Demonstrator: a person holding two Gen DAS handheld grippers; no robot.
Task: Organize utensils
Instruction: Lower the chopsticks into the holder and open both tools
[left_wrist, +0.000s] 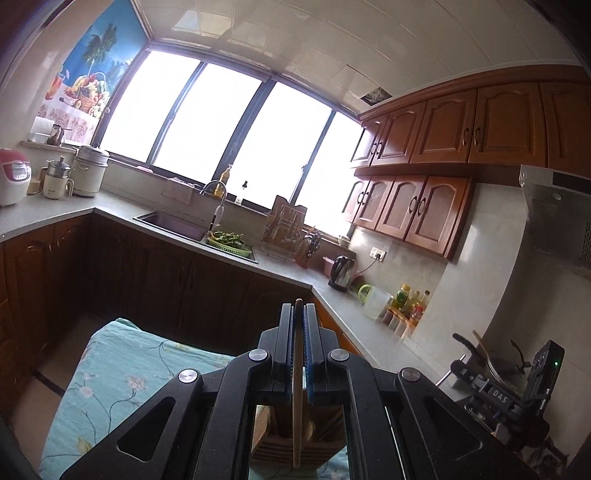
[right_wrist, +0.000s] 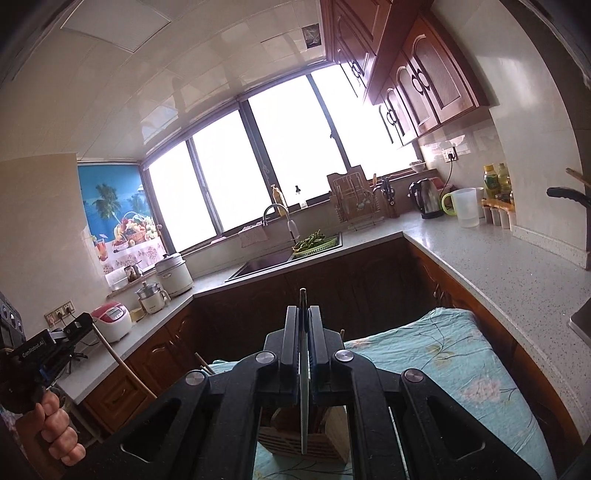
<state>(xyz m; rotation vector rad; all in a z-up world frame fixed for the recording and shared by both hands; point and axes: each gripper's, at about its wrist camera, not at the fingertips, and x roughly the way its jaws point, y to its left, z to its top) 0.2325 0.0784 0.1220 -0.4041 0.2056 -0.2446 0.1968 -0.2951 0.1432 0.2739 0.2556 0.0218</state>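
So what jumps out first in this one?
Each claw is clamped on a utensil above the wooden holder on the flowered cloth: the left claw grips a wooden stick, the right claw a knife. Behind them, the bright window glares.

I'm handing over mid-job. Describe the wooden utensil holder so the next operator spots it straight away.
Find the table under the teal floral cloth, in front of the dark lower cabinets. The wooden utensil holder stands on it, right below both grippers. It is a pale slatted wooden box with handles poking out, the only wooden container on the cloth.
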